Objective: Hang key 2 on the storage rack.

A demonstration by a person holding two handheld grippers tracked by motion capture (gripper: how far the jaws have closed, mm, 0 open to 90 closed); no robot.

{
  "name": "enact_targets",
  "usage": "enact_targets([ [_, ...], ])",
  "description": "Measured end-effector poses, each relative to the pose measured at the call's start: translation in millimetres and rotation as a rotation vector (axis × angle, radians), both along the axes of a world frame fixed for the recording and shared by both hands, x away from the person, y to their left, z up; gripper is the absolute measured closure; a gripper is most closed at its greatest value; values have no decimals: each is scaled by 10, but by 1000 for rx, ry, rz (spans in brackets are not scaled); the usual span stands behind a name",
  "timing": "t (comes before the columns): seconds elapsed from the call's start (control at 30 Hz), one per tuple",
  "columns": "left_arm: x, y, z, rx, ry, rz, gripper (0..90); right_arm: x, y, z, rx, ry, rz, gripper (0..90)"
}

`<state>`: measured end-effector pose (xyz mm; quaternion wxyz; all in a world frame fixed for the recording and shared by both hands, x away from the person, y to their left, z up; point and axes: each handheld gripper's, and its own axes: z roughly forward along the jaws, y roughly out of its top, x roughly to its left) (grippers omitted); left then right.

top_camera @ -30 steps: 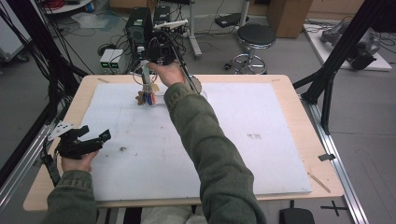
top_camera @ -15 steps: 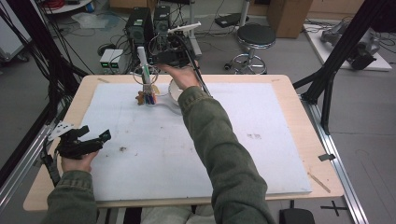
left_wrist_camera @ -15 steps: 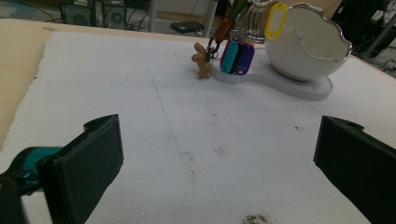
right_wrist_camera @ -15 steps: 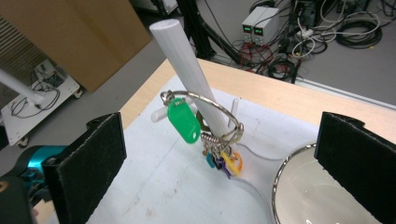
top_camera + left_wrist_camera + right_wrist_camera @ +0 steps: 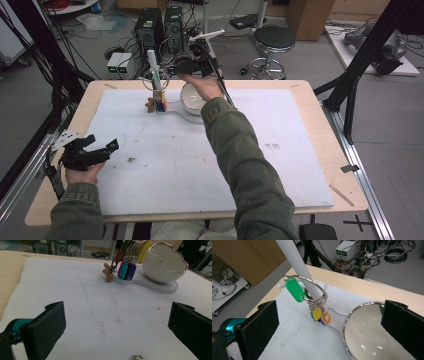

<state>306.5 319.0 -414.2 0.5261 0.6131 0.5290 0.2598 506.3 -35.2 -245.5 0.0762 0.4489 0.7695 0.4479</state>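
Observation:
A white stand [image 5: 172, 111] sits at the back of the table, with an upright white post [image 5: 151, 62] and a white bowl [image 5: 192, 97] with a silver rim. A metal key ring [image 5: 312, 282] hangs around the post. It carries a green tag [image 5: 295, 291] and lower yellow and orange tags [image 5: 319, 314]. More tags [image 5: 126, 270] and a small brown figure charm [image 5: 108, 272] hang near the base. My right gripper [image 5: 176, 67] hovers open above the bowl's far side, just right of the post, holding nothing. My left gripper [image 5: 102, 143] rests open at the table's front left, far from the stand.
A white mat [image 5: 200, 165] covers most of the wooden table [image 5: 320, 90]. Computer cases [image 5: 160, 22], cables and a stool [image 5: 272, 40] stand on the floor beyond the far edge. Black frame struts [image 5: 350, 85] rise at both sides of the table.
My right hand and gripper have drawn back to the right, away from the post, uncovering the post, the key ring and the bowl. The left gripper has stayed put.

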Motion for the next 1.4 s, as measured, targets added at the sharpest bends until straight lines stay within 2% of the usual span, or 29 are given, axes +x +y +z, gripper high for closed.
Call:
enact_targets([
  [0.37,-3,-6,1,4,4,-1,19,-79,-288,-125,-28,16,-18,5],
  [0.83,-6,-12,3,7,6,0,19,-233,-750,-274,-32,36,-55,5],
  [1.03,-6,-14,3,8,4,0,19,-363,-930,-362,-50,9,-91,5],
  [1.3,-10,-19,4,13,7,-1,19,-493,-1265,-443,-35,6,-140,6],
  [1.4,-12,-23,5,12,8,-1,19,-536,-1381,-490,-14,17,-158,6],
])
